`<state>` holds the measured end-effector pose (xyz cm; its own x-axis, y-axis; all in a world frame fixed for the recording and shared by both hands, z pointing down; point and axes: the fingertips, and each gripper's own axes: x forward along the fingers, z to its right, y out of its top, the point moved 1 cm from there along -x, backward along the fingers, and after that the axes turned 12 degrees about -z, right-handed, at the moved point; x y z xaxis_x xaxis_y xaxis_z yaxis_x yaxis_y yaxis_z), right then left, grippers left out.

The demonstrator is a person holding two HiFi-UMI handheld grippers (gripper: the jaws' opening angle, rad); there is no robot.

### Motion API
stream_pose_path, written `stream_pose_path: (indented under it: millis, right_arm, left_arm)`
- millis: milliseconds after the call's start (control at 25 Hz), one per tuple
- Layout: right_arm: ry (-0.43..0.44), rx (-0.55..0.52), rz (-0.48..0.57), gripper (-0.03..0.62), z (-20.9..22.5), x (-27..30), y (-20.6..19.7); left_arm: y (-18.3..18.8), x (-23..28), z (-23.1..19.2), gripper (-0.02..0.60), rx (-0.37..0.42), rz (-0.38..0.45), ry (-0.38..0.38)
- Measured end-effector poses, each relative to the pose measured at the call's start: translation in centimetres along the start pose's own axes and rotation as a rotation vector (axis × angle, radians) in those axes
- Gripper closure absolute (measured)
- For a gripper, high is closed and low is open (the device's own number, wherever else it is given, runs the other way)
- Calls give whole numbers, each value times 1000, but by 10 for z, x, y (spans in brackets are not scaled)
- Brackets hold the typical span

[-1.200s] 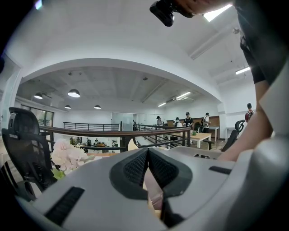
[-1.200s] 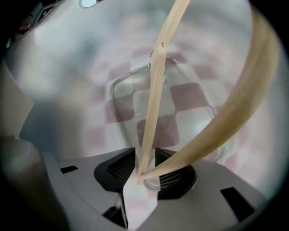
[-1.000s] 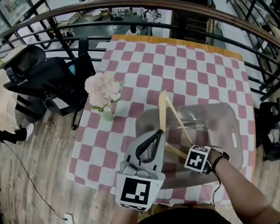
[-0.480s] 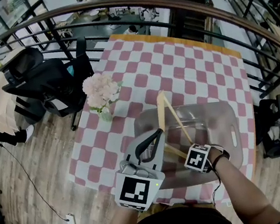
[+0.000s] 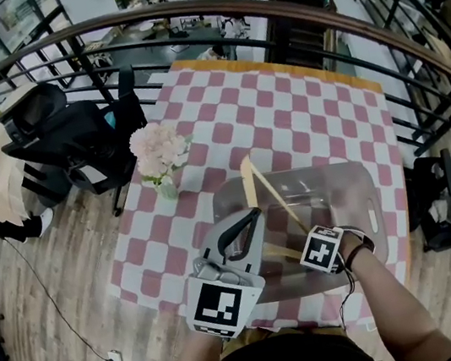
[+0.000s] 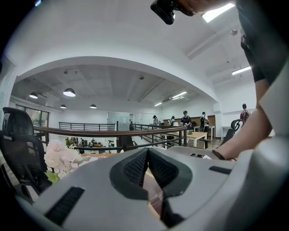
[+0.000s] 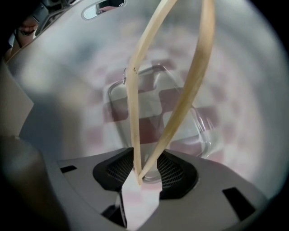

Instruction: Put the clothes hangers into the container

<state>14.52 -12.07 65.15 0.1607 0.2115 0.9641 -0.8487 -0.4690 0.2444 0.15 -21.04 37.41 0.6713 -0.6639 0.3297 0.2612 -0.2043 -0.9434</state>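
Hanger [image 7: 132, 117], between just-opened jaws, right gripper [image 7: 144, 170]

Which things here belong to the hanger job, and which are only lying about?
Job: wooden hanger; clear container; right gripper, its jaws just opening, hanger corner between them.
Lying about: flowers in vase; black chair.

A surface [image 5: 284, 122] in a pink-and-white checked cloth carries a vase of pale pink flowers [image 5: 159, 156] at its left edge. A black office chair [image 5: 72, 132] stands left of the surface, and a dark curved railing [image 5: 266, 10] runs beyond it.
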Motion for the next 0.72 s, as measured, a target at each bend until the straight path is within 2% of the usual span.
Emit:
stream_pose_path:
  millis: [720]
  right_arm:
    - [-96,23,75,428,14,-26,-2]
  left_arm:
    - [-5,0,5,572,-31,-10,-16]
